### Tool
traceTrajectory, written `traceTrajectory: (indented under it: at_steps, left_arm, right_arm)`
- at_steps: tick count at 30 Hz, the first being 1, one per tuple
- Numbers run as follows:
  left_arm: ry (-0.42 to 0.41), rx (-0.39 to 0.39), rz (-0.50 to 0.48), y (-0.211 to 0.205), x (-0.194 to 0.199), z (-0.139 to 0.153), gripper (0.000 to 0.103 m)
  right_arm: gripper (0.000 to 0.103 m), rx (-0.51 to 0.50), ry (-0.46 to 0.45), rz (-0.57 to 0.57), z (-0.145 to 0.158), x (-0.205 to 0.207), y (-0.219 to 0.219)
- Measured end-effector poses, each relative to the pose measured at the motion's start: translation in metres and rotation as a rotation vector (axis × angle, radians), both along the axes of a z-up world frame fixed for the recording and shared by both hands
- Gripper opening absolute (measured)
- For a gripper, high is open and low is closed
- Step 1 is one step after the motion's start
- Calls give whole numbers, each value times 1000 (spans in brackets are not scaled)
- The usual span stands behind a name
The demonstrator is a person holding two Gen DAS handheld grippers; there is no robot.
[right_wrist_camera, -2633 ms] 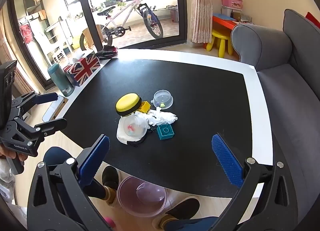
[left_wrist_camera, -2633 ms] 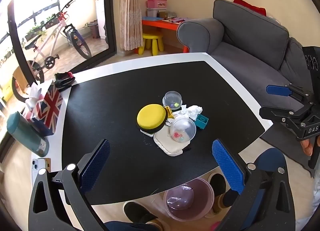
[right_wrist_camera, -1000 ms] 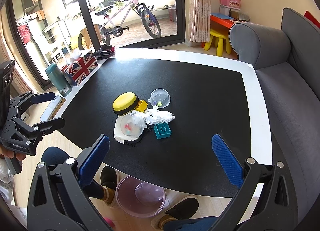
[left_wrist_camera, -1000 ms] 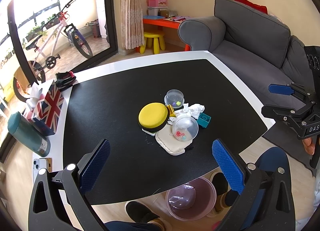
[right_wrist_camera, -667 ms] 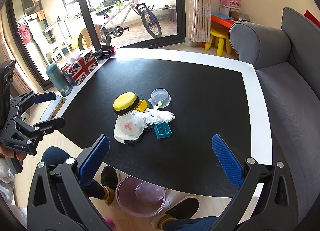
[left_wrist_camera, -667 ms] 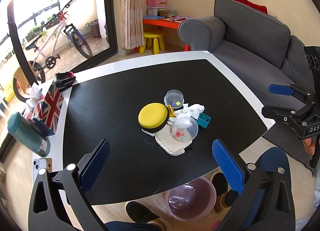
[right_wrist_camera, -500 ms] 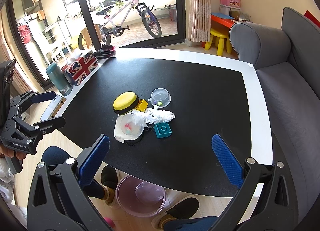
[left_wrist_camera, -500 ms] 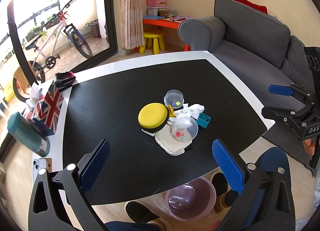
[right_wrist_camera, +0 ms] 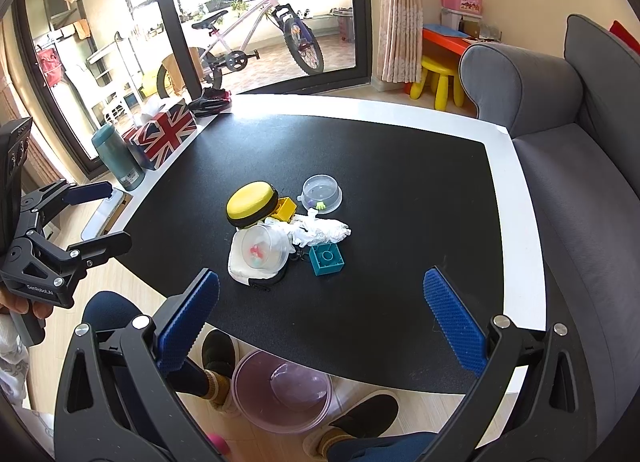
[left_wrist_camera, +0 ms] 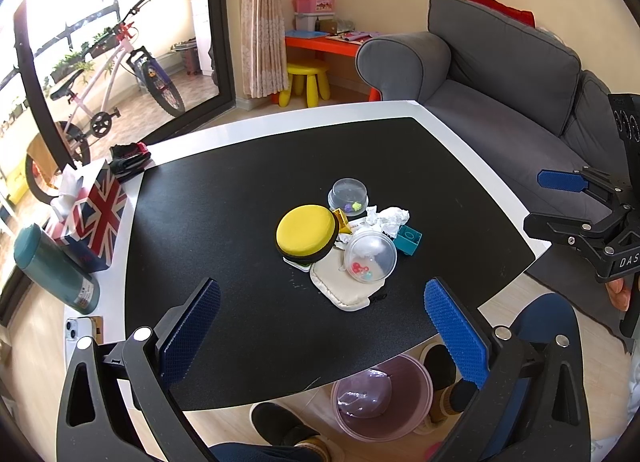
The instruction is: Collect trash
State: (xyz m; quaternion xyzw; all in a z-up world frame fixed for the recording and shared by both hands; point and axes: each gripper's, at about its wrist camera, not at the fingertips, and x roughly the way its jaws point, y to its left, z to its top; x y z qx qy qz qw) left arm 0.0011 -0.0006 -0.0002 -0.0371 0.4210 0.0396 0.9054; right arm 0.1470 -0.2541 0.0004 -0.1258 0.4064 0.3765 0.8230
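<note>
A pile sits mid-table on the black mat (left_wrist_camera: pixel 240 190): crumpled white tissue (left_wrist_camera: pixel 390 218) (right_wrist_camera: pixel 322 230), a yellow round case (left_wrist_camera: pixel 306 232), two clear capsule domes (left_wrist_camera: pixel 347 198) (left_wrist_camera: pixel 370 256), a teal block (right_wrist_camera: pixel 327 259) and a white pouch (left_wrist_camera: pixel 344 294). A pink trash bin (left_wrist_camera: pixel 382 398) (right_wrist_camera: pixel 282 390) stands on the floor below the near table edge. My left gripper (left_wrist_camera: pixel 320 294) hangs open above the near edge, holding nothing. My right gripper (right_wrist_camera: pixel 320 278) is open too, on the right side of the table (left_wrist_camera: pixel 534 200).
A Union Jack tissue box (left_wrist_camera: pixel 92 214), a teal bottle (left_wrist_camera: pixel 56 266) and a phone (left_wrist_camera: pixel 74 336) line the table's left rim. A grey sofa (left_wrist_camera: pixel 500 74) runs along the right. The person's shoes (right_wrist_camera: pixel 218 350) and knees flank the bin.
Both views have shifted only slightly since the oldest frames. The pile lies as before and both grippers stay open.
</note>
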Motion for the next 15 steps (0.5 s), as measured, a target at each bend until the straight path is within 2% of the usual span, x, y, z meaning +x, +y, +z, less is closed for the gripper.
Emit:
traceTrajectory:
  at_steps: [8, 15]
  left_arm:
    - [2, 0, 0, 0, 0, 0, 98]
    - [16, -6, -6, 1, 5, -6, 98]
  right_arm:
    - [100, -2, 3, 0, -1, 1, 0]
    - [100, -12, 15, -10, -16, 0, -3]
